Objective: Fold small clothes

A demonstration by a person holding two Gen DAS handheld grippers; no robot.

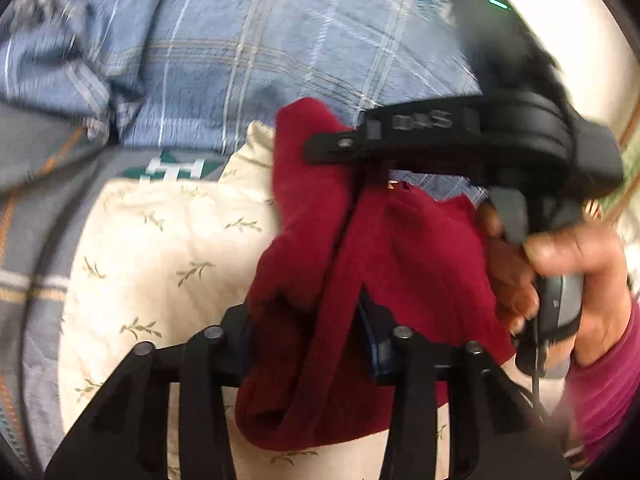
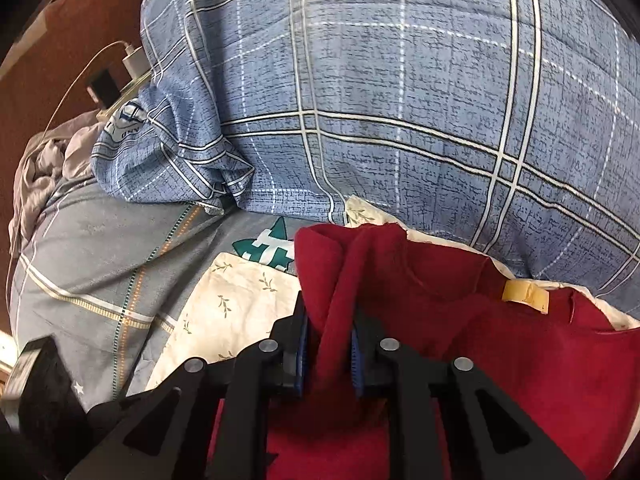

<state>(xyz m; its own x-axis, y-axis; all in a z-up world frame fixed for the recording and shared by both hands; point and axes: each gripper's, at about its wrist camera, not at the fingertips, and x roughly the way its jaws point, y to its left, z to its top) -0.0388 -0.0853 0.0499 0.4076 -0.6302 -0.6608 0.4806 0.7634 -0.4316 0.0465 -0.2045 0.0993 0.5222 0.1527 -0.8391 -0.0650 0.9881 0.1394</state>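
While the red garment lies bunched on the cream leaf-print cloth, both grippers pinch it. Right gripper — narrow, clamped on a raised fold; left gripper — partly closed on another fold.

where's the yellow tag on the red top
In the right wrist view, the yellow tag sits at the red top's neckline, right of the gripper.

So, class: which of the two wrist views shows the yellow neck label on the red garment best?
The right wrist view. There the yellow label lies sharp and unobstructed at the collar of the red garment. In the left wrist view the picture is blurred and the right gripper crosses the cloth; the label cannot be made out.
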